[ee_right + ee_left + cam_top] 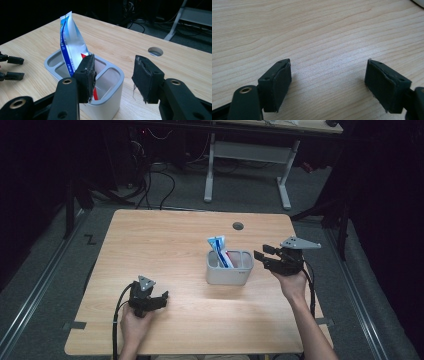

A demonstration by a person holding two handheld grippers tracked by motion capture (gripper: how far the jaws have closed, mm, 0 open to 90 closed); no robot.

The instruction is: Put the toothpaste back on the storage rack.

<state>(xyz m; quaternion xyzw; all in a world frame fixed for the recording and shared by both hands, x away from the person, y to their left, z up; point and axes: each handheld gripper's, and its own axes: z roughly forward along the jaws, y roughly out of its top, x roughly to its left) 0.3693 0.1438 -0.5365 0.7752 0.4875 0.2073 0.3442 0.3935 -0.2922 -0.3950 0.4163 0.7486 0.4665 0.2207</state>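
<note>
Both black plastic two-jaw grippers, left (161, 299) and right (261, 254), are wearing grey three-cornered plates, brass-ringed screw holes and trailing black cables.

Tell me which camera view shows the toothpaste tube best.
The right gripper view: the toothpaste tube stands close up, tilted in the grey holder, its crimped end and blue stripe clear. The high view shows it small in that holder. The left gripper view looks at the bare table.

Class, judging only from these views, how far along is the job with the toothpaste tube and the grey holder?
Done: the toothpaste tube already stands tilted inside the grey holder, its crimped end up. In hand: nothing; the right gripper hangs open just beside the holder, and the left gripper sits open over bare table. Left: probably only drawing the right gripper clear, though the pictures cannot confirm that.
</note>
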